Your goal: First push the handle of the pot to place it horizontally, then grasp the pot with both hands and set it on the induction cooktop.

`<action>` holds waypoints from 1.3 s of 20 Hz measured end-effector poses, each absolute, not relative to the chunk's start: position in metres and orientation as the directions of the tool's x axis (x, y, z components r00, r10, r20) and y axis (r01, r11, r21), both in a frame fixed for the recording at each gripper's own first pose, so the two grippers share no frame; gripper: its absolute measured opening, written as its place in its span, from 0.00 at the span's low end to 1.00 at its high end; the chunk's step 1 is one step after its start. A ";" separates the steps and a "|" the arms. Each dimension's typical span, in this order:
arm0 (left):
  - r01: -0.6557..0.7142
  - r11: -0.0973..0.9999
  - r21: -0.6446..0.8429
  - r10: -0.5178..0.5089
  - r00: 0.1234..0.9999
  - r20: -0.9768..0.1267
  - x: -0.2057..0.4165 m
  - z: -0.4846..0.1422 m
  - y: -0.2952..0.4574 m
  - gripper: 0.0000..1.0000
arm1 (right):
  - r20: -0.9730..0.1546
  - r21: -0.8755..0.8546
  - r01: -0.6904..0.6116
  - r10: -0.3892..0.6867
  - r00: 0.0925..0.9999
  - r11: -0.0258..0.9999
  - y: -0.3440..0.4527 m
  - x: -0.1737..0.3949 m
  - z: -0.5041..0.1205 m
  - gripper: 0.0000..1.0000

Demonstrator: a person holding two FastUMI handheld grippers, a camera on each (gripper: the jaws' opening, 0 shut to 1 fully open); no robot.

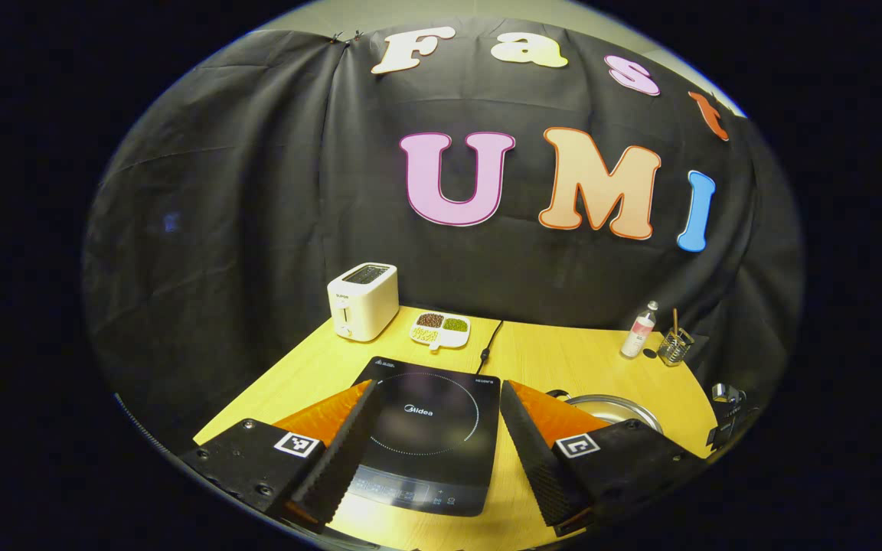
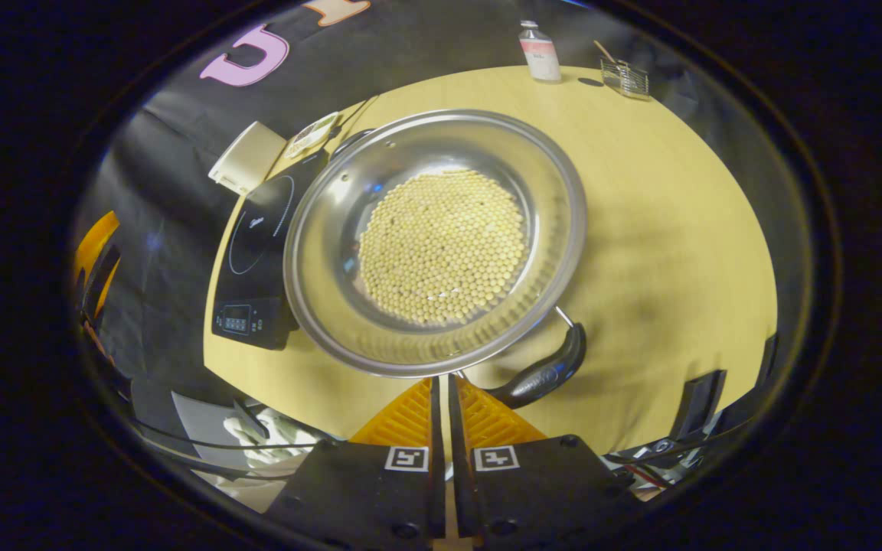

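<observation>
A steel pot [image 2: 318, 252] holding several small yellow beans sits on the wooden table, right of the black induction cooktop [image 2: 257, 252]. One black handle [image 2: 548, 371] curves along the pot's near right rim; a second dark handle [image 2: 351, 139] peeks out at the far side. My right gripper [image 2: 442, 380] is shut, its tips just short of the near rim, beside the near handle's left end, with nothing visibly between them. My left gripper [image 1: 437, 386] stands open above the cooktop [image 1: 429, 428], and the pot's rim [image 1: 613, 405] lies behind its right finger.
A white toaster [image 1: 363, 300] and a divided dish of beans [image 1: 441, 330] stand behind the cooktop, with a cable [image 1: 491, 344] running back. A bottle [image 1: 638, 330] and a wire holder [image 1: 674, 346] stand at the far right. The table's front edge is close.
</observation>
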State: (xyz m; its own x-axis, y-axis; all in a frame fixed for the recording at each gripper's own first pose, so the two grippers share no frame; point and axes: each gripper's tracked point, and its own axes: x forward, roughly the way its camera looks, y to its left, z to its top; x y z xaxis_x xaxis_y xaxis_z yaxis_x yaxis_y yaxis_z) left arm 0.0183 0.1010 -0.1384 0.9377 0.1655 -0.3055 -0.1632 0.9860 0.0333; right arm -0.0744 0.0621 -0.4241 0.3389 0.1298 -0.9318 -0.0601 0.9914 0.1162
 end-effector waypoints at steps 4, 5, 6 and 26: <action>-0.196 0.980 0.047 0.201 0.928 -0.314 0.021 -0.141 0.100 0.93 | -0.936 0.095 -0.044 0.104 0.335 0.994 0.036 -0.060 -0.425 0.08; -0.206 0.977 0.050 0.211 0.925 -0.317 0.021 -0.142 0.101 0.93 | -0.938 0.092 -0.041 0.101 0.333 0.995 0.031 -0.056 -0.426 0.08; -0.215 0.975 0.053 0.221 0.922 -0.319 0.023 -0.142 0.101 0.96 | -0.938 0.084 -0.039 0.092 0.333 0.996 0.025 -0.054 -0.427 0.08; -0.278 0.956 0.099 0.293 0.862 -0.414 0.032 -0.169 0.104 0.97 | -0.932 0.046 0.017 0.037 0.360 0.999 -0.031 0.025 -0.411 0.08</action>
